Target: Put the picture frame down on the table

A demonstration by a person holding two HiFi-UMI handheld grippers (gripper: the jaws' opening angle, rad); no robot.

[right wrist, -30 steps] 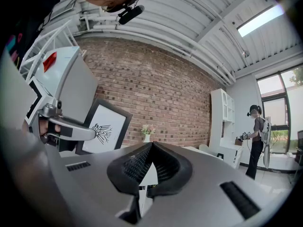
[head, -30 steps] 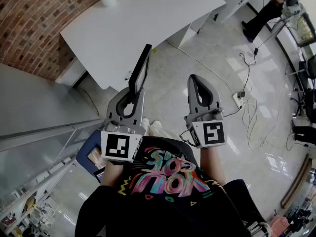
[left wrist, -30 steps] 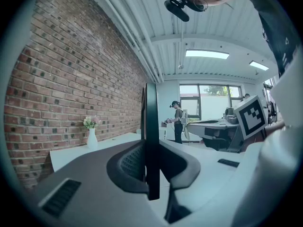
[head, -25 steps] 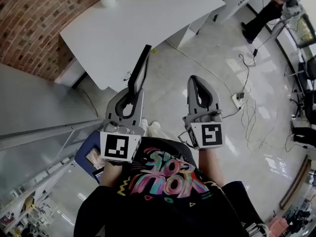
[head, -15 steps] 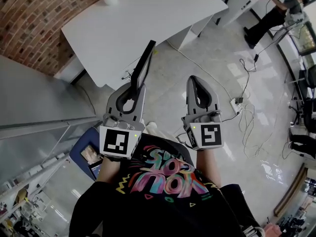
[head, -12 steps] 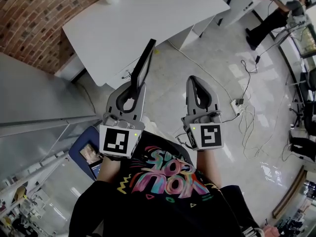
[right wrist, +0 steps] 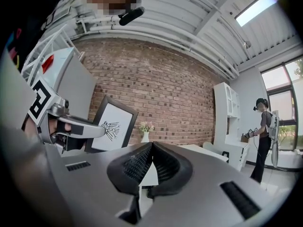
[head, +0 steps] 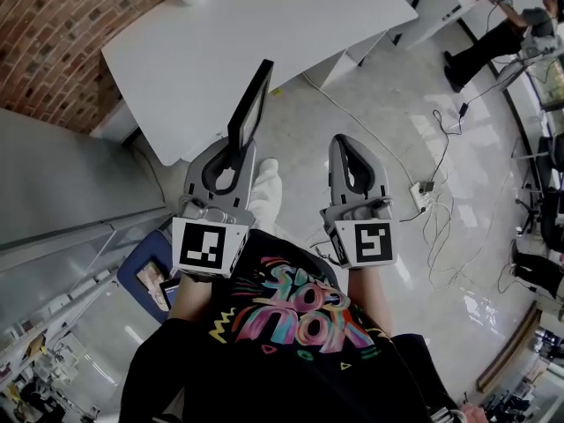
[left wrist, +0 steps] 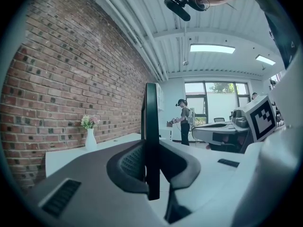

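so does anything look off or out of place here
Nothing damaged or spilled. The picture frame is held upright in the left tool, not yet on the white table. Only a cabled power strip lies loose on the floor.

The left tool [head: 240, 148] is held out in front of the chest, pointing forward and about level. Its jaws are clamped on the lower edge of the picture frame [head: 251, 104]. Beside it, and not touching it, the right tool [head: 346, 141] points the same way, jaws pressed together with nothing between them. Both marker cubes sit close to the torso.
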